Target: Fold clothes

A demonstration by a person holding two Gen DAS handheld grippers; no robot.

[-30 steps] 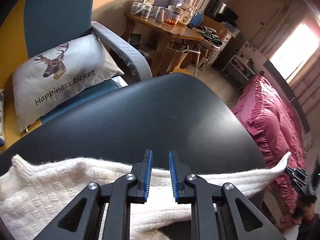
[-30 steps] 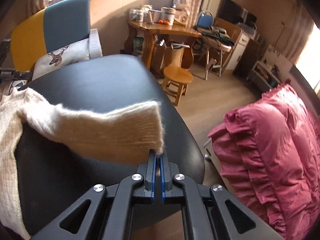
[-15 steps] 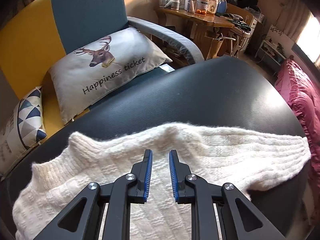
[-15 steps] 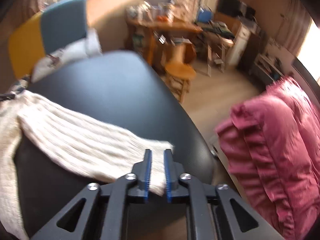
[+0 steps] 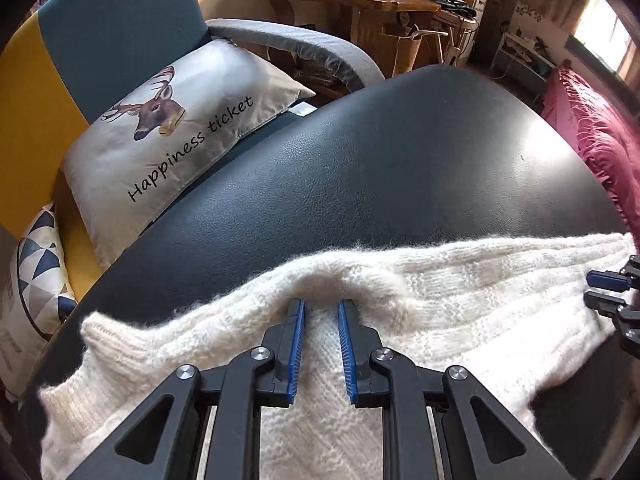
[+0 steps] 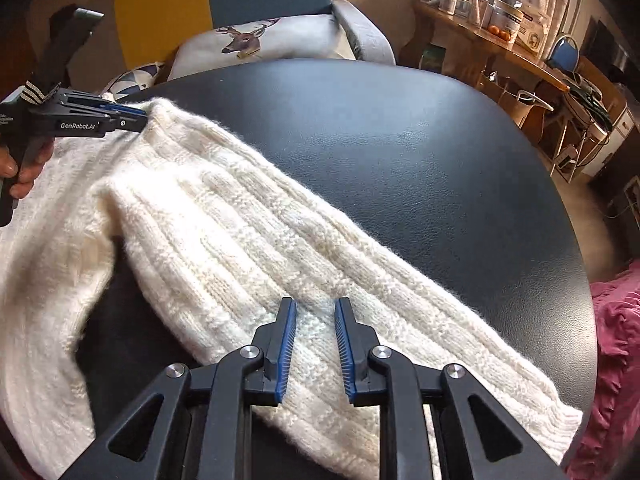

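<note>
A cream knitted sweater (image 5: 460, 300) lies on the round black table (image 5: 400, 160). In the right wrist view its sleeve (image 6: 280, 248) stretches flat and diagonal across the table (image 6: 400, 140), cuff at the near right edge. My left gripper (image 5: 320, 312) is open, its tips low against a raised fold at the sweater's far edge. Seen from the right, the left gripper (image 6: 132, 118) touches the shoulder end of the sleeve. My right gripper (image 6: 315, 308) is open just above the middle of the sleeve, holding nothing; it also shows as the right gripper (image 5: 600, 290) at the frame's edge.
An armchair with a deer cushion (image 5: 172, 132) stands behind the table. Pink ruffled bedding (image 6: 616, 340) lies close to the table's right edge. A cluttered wooden desk (image 5: 360, 0) is further back. A hand (image 6: 24, 168) holds the left gripper's handle.
My right gripper let go of the sleeve's cuff, opened, and moved over the sleeve's middle. The sleeve dropped flat onto the table. My left gripper came down onto the sweater's edge.
</note>
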